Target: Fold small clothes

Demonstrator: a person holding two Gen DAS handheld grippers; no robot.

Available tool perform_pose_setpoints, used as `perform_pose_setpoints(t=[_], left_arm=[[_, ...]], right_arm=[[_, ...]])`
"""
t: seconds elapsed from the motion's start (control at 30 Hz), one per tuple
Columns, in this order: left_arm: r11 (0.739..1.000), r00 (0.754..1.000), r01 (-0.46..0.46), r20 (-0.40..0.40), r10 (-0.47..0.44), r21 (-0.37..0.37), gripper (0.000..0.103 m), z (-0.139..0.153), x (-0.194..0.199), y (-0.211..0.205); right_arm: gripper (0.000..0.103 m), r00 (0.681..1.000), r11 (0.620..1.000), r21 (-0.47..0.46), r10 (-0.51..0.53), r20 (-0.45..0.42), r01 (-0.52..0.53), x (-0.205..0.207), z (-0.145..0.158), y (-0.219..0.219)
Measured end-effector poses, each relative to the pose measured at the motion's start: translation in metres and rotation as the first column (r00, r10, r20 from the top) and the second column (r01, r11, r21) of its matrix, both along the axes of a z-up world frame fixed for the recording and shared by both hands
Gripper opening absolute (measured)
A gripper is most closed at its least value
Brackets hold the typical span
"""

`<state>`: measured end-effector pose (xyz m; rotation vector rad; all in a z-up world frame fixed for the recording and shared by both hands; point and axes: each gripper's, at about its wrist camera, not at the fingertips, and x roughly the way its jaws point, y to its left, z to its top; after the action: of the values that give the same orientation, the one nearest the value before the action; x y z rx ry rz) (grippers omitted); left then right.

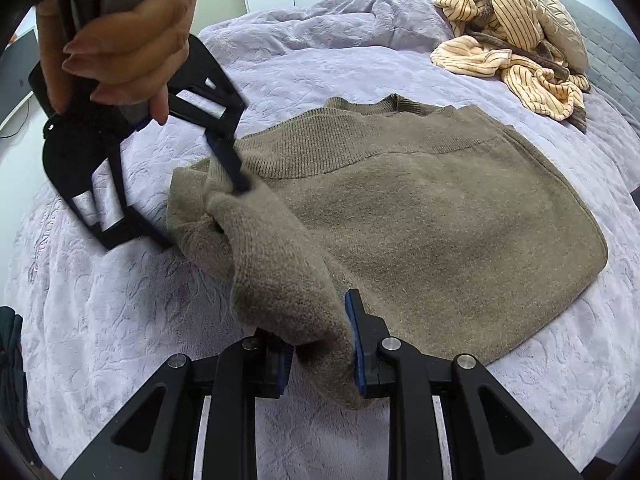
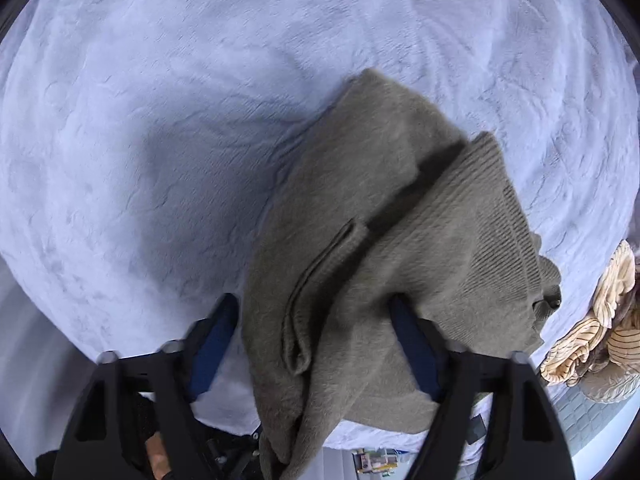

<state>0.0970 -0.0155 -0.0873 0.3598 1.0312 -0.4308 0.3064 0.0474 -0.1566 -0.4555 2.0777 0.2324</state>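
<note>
- The left gripper (image 1: 320,344) sat nearest its camera, jaws narrow and pressed on a bunched fold of the sweater (image 1: 420,208). The pinch looked meant to hold that edge up off the bed (image 1: 120,320) so it could be carried over the body.
- From that pinch the lifted cloth ran as a thick roll up and leftwards to the right gripper (image 1: 240,184). The two grips at either end probably kept the edge taut, so the fold would land straight.
- The right gripper's jaws were drawn in on the cloth near the sweater's corner; in its own view they stood either side of a gathered hem (image 2: 320,300). I judged it a hold, though how firmly the pads bit could not be told.
- A hand (image 1: 120,40) wrapped the right gripper's handle from above, tilting it steeply down, which suited reaching a corner lying on the bed.
- The rest of the sweater lay flat on the lilac cover, collar (image 1: 396,102) at the far edge, already narrowed on its right side. The flat spread gave the lifted edge a level base to fall on.
- Well beyond, a striped garment (image 1: 512,40) lay crumpled near the pillows, apart from the work and likely waiting its turn.
- The fold seemed about midway; a slip at either pinch could leave it skewed.
</note>
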Motion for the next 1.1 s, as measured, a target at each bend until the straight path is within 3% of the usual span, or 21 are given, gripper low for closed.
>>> perform_pose_setpoints(t=[0.03, 0.2, 0.3, 0.6, 0.83, 1.1], left_arm=[[1.0, 1.0, 0.003, -0.002, -0.003, -0.005, 0.025, 0.001, 0.0, -0.001], [0.999, 0.999, 0.038, 0.027, -0.038, -0.011, 0.025, 0.011, -0.004, -0.01], [0.998, 0.997, 0.065, 0.036, -0.064, -0.022, 0.025, 0.022, -0.008, -0.017], [0.984, 0.982, 0.171, 0.09, -0.167, -0.04, 0.025, 0.057, -0.013, -0.054], [0.959, 0.955, 0.28, 0.112, -0.274, -0.049, 0.025, 0.077, -0.03, -0.1], [0.914, 0.911, 0.403, 0.118, -0.396, -0.042, 0.025, 0.087, -0.054, -0.155]], right_arm=[[0.019, 1.0, 1.0, 0.008, -0.02, 0.016, 0.02, 0.002, 0.002, -0.005], [0.018, 0.983, 0.969, 0.188, -0.175, 0.051, 0.163, 0.004, 0.03, -0.047], [0.018, 0.957, 0.916, 0.31, -0.284, 0.049, 0.256, 0.002, 0.051, -0.082], [0.018, 0.875, 0.768, 0.52, -0.477, 0.076, 0.373, -0.009, 0.105, -0.166], [0.018, 0.77, 0.615, 0.662, -0.632, 0.09, 0.428, -0.025, 0.156, -0.255], [0.018, 0.591, 0.4, 0.786, -0.805, 0.056, 0.47, -0.079, 0.165, -0.334]])
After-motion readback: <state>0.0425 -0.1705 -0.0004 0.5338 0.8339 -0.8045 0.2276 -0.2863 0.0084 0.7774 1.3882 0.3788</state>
